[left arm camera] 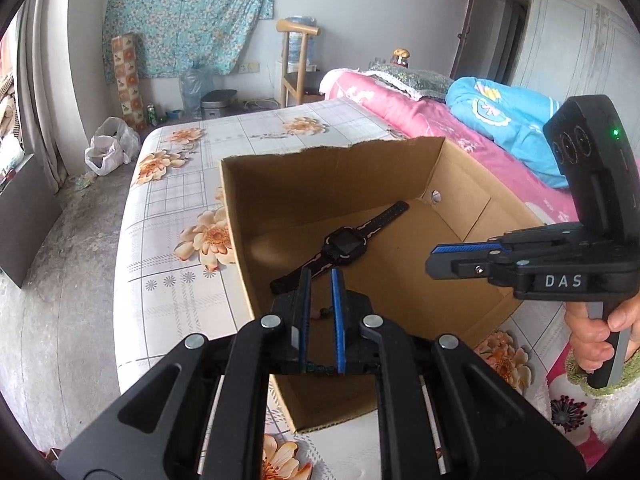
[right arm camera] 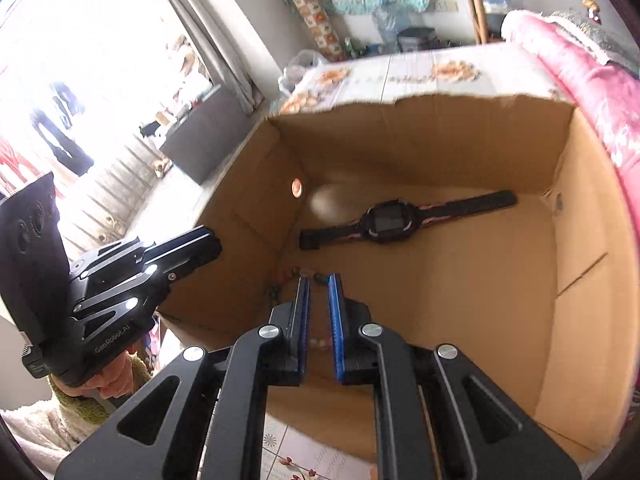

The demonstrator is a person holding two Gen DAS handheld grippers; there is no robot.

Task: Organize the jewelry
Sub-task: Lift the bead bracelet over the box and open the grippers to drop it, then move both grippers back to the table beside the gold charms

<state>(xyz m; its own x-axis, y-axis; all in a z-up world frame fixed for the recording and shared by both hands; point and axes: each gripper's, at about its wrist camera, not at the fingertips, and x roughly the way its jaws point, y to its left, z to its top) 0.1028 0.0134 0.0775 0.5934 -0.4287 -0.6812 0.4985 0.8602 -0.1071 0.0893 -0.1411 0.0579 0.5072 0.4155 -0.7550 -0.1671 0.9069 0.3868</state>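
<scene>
In the left wrist view, the left claw sits at the lower centre of the frame, nearly pressed together with nothing pinched. Just beyond and beneath its tips, a beaded bracelet lies on the floor of the cardboard box. Past it, toward the frame's centre, rests a black watch, its strap running from lower left to upper right. In the right wrist view, the right claw is likewise nearly pressed together and empty, with the beads at its tips and the watch above them. Both claws seem about equally near; the bracelet looks the closer pick. The box stands on a flowered bed.
</scene>
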